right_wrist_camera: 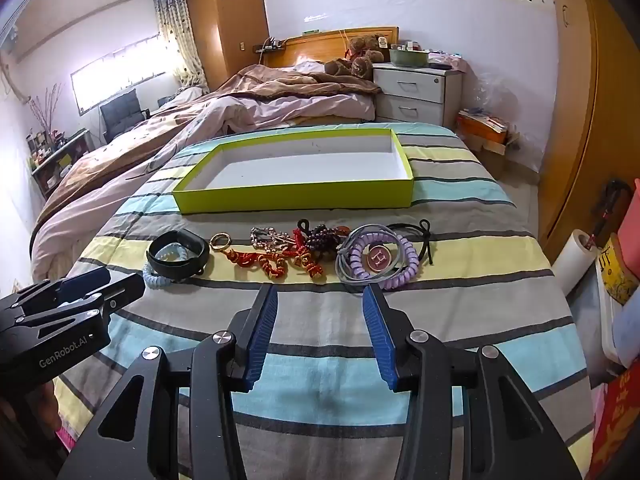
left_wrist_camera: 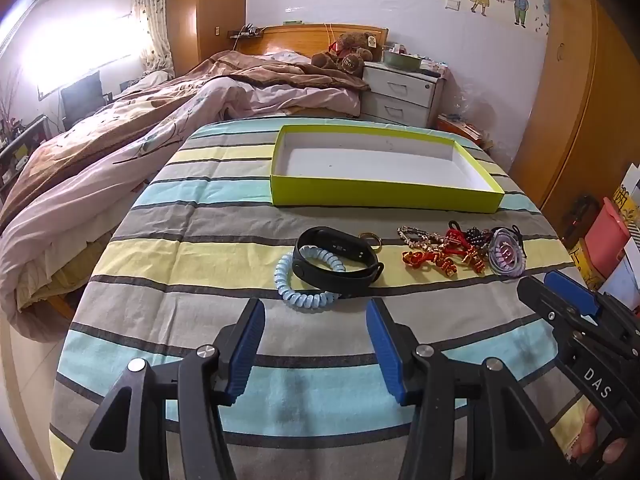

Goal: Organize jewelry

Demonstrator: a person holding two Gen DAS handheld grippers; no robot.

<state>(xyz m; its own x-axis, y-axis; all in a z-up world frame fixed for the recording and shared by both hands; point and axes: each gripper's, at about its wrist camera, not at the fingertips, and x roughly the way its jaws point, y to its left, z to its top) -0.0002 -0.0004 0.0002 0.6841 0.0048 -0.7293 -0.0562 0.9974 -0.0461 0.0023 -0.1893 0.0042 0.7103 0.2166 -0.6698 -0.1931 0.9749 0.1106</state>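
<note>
A bedroom: a striped cloth (left_wrist_camera: 224, 248) covers the counter beside an unmade bed. The jewelry lies in a row on it, just before an empty shallow lime-green cardboard tray (right_wrist_camera: 296, 198): a black wristband (left_wrist_camera: 340, 266) resting on a pale-blue coiled hair tie (left_wrist_camera: 296, 294), then tangled red-and-gold knotted charms (right_wrist_camera: 276, 264). Both the left gripper (left_wrist_camera: 316, 348) and right gripper (right_wrist_camera: 320, 332) hover short of the row, fingers spread, nothing between them. Best to take one piece at a time, starting with the wristband on top. Only the right view shows clearly the lilac coiled tie with a round pink badge (right_wrist_camera: 378, 260).
</note>
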